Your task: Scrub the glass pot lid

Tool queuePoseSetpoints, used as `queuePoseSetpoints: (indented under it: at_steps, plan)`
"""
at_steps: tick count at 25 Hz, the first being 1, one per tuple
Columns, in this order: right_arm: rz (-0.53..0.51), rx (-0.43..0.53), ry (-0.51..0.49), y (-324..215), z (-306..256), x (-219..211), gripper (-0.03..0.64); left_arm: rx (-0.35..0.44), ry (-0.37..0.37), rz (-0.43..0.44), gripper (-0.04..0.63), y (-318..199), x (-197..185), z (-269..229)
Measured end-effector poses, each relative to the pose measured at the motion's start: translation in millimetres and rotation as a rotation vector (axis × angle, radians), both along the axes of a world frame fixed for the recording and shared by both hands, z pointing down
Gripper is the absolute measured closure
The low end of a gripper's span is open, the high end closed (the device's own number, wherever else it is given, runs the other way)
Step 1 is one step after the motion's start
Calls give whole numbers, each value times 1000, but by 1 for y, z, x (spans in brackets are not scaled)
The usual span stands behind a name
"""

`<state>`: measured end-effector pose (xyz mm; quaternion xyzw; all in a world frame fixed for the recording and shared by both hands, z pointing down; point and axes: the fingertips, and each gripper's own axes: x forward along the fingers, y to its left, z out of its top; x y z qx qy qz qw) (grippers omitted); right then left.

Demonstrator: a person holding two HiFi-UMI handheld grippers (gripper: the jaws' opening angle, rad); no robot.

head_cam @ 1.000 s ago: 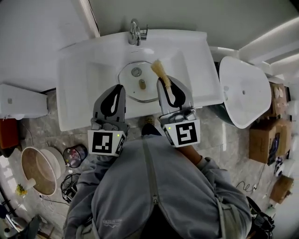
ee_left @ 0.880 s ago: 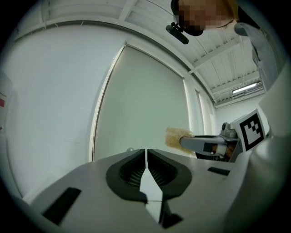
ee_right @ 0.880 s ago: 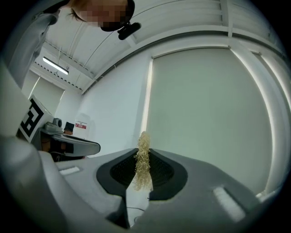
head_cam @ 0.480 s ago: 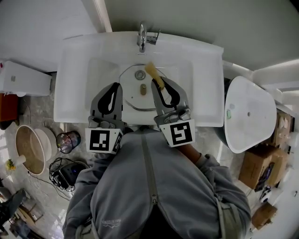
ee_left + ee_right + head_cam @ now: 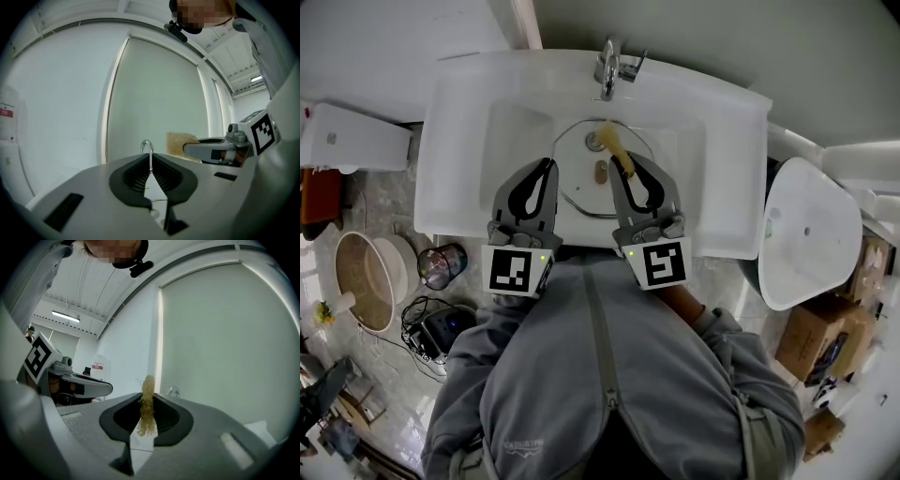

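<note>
Clamping lid rim in left gripper jaws to steady it; pinching scrubber tight in right gripper jaws, over lid, for scrubbing.

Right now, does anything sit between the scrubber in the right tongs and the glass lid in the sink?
Nothing visible does. The scrubber, clamped in the right tongs, hangs over the glass lid in the sink; contact cannot be told.

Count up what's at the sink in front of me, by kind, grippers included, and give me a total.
grippers: 2, the left gripper and the right gripper
sink: 1
tap: 1
glass lid: 1
scrubber: 1
total: 6
</note>
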<state>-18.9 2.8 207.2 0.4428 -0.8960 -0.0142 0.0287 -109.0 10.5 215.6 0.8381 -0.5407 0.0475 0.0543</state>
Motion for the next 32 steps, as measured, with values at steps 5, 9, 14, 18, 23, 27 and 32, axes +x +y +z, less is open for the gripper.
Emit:
queuePoseSetpoints:
  at_steps: [5, 9, 14, 18, 23, 27, 32]
  plan:
    - [36, -47, 19, -11, 24, 1, 560, -43, -4, 43, 577, -13, -3, 24]
    - [65, -70, 37, -18, 42, 5, 558, -85, 1, 82, 577, -19, -3, 45]
    - [71, -101, 65, -28, 68, 4, 558, -138, -14, 65, 577, -30, -13, 88]
    - [58, -121, 73, -34, 91, -3, 559, -206, -20, 49, 577, -34, -22, 128]
    - [37, -160, 92, -38, 118, -12, 558, -337, -39, 31, 575, -34, -32, 183]
    - [26, -187, 112, -41, 138, -18, 558, -432, -19, 39, 575, -35, -36, 212]
    - [17, -213, 132, -45, 157, -23, 559, -551, 20, 43, 557, -36, -38, 243]
